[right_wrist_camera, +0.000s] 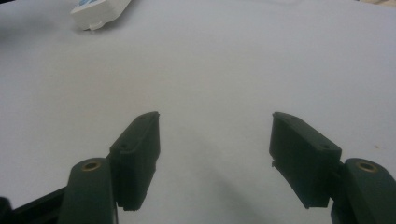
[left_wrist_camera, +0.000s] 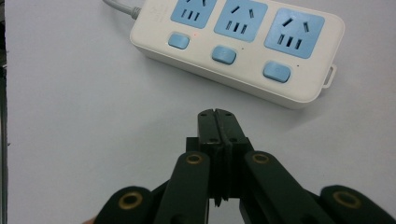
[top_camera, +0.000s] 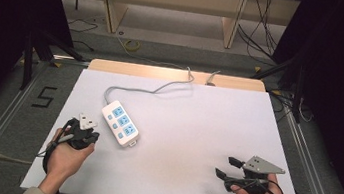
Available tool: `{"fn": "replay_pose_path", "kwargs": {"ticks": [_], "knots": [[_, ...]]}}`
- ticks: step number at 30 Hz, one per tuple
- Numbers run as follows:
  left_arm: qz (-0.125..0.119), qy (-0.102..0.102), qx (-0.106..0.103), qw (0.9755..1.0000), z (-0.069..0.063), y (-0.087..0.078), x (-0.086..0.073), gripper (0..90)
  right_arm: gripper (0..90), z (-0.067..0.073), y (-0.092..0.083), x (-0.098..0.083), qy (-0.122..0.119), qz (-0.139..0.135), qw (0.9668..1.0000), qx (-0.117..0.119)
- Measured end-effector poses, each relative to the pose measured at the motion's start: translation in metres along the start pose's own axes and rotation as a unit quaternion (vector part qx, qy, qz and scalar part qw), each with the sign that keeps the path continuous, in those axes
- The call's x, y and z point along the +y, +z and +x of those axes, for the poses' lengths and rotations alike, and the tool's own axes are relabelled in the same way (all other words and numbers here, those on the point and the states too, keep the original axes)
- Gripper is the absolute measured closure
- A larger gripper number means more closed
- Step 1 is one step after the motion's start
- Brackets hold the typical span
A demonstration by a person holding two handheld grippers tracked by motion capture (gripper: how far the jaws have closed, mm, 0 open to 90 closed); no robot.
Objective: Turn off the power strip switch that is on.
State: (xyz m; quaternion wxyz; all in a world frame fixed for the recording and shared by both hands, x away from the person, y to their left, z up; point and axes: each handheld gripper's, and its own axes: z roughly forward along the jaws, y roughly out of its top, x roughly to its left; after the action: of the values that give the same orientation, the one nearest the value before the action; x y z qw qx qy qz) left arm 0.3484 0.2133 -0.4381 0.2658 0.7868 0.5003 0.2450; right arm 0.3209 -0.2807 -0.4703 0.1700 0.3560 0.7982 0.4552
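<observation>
Power strip cut off at top edge, cord mostly hidden; glossy white plastic, blue sockets, near my left gripper, jaws together, empty. Right gripper jaws apart, matte black.

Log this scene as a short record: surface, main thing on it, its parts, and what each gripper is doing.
surface: white table
main thing: white power strip, lying flat left of centre
sockets: three blue ones, each with a blue switch
cable: grey cable running from the strip to the far edge
left gripper: shut, empty, pointing at the strip, just short of it
right gripper: open, empty, over bare table at the near right
</observation>
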Motion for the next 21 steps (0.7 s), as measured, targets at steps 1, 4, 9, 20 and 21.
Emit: {"fn": "replay_pose_path", "kwargs": {"ticks": [1,4,9,20,21], "knots": [[0.0,-0.001,0.0,1.0,0.0,0.0,0.001,89.7,34.5,0.0,0.0,0.0,0.0,0.0,1.0,0.0],[0.0,-0.002,0.001,1.0,0.001,0.001,0.002,89.7,34.5,0.0,0.0,0.0,-0.001,0.001,1.0,0.0],[0.0,-0.003,0.003,1.0,0.003,0.002,0.005,89.7,34.5,0.0,0.0,0.0,-0.002,0.002,1.0,0.001],[0.002,-0.005,0.007,1.0,0.007,0.006,0.012,89.7,34.4,0.0,0.0,0.0,-0.003,0.002,1.0,0.001],[0.003,-0.004,0.008,1.0,0.007,0.007,0.013,89.7,34.4,0.001,0.0,0.0,-0.003,0.002,1.0,0.001]]}}
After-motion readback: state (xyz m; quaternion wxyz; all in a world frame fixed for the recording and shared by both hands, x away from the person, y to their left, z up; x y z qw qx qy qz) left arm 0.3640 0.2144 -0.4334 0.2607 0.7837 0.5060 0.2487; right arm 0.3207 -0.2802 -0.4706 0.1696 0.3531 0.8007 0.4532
